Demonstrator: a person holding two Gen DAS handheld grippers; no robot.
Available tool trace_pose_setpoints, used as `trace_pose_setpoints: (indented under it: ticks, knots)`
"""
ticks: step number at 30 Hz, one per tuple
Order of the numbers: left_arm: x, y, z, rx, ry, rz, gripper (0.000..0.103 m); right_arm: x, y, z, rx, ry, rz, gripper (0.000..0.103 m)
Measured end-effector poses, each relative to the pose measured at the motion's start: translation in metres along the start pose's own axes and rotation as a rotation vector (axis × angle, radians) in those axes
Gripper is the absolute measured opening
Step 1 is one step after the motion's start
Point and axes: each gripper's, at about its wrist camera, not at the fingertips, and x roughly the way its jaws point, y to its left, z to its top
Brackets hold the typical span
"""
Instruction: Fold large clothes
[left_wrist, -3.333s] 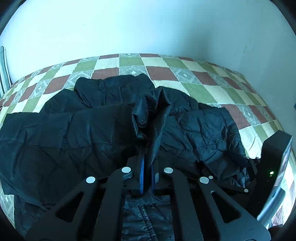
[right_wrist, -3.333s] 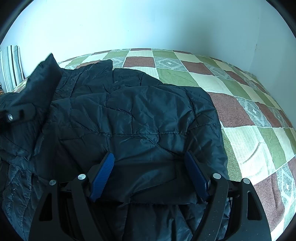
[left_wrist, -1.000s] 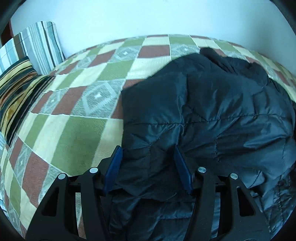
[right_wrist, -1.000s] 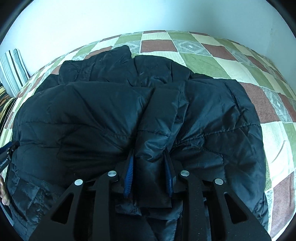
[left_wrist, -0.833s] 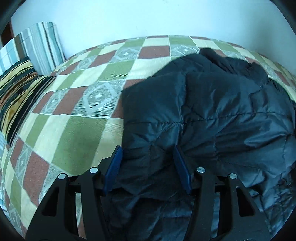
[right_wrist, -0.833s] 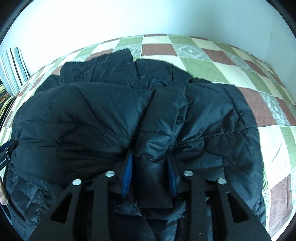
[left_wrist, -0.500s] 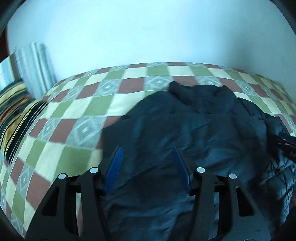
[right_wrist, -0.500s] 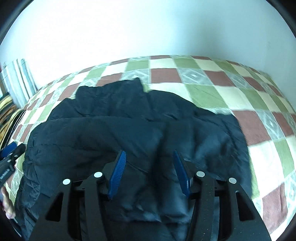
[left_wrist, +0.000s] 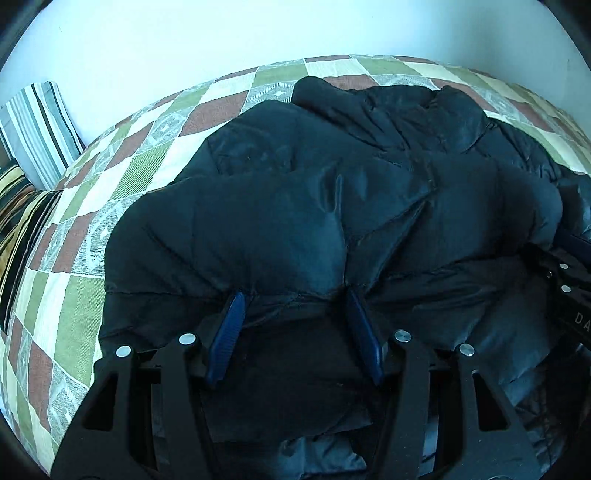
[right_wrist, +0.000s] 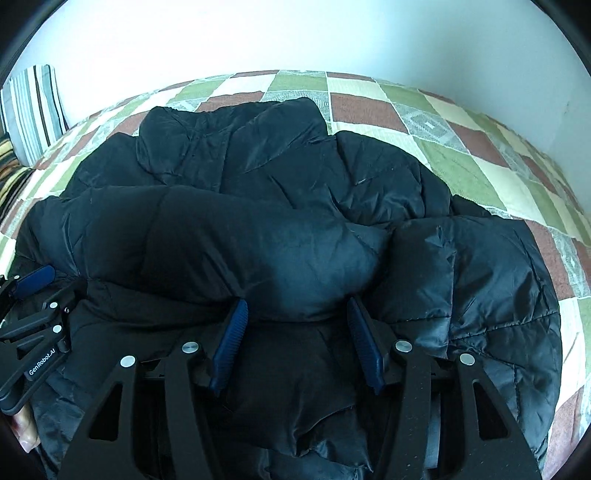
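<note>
A large black puffer jacket (left_wrist: 332, 206) lies bunched on a checkered bedspread (left_wrist: 122, 177); it also fills the right wrist view (right_wrist: 280, 221). My left gripper (left_wrist: 295, 314) is open, its blue pads spread wide and pushed against the jacket's near folded edge, with fabric bulging between them. My right gripper (right_wrist: 297, 321) is open the same way, pads wide apart around a puffed fold at the jacket's near edge. The left gripper's body shows at the left edge of the right wrist view (right_wrist: 33, 306). The jacket's hood end lies toward the wall.
Striped pillows (left_wrist: 37, 129) stand at the bed's far left, also seen in the right wrist view (right_wrist: 31, 110). A pale wall (left_wrist: 221, 33) runs behind the bed. Bare bedspread (right_wrist: 480, 147) lies to the right of the jacket.
The right gripper has opened from its pinch on a jacket fold. Both grippers have pulled back and dropped low against the near edge. The left gripper has stayed open.
</note>
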Motion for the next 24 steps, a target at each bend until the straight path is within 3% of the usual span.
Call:
trace_pose_setpoints:
  ticks: [4, 7, 12, 17, 24]
  knots:
    - [-0.022, 0.006, 0.004, -0.018, -0.025, -0.002, 0.057, -0.024, -0.006, 0.003, 0.025, -0.038, 0.023, 0.058]
    - [-0.049, 0.028, -0.009, -0.081, -0.040, -0.037, 0.057, -0.058, -0.018, -0.008, 0.047, -0.061, 0.062, 0.067]
    - [-0.108, 0.079, -0.071, -0.140, -0.099, -0.017, 0.066, -0.127, -0.056, -0.056, 0.033, -0.134, 0.024, 0.075]
    - [-0.153, 0.125, -0.159, -0.167, -0.078, 0.020, 0.069, -0.173, -0.113, -0.126, 0.101, -0.104, -0.004, 0.075]
    - [-0.198, 0.154, -0.242, -0.186, -0.038, 0.051, 0.075, -0.212, -0.160, -0.218, 0.155, -0.051, -0.082, 0.076]
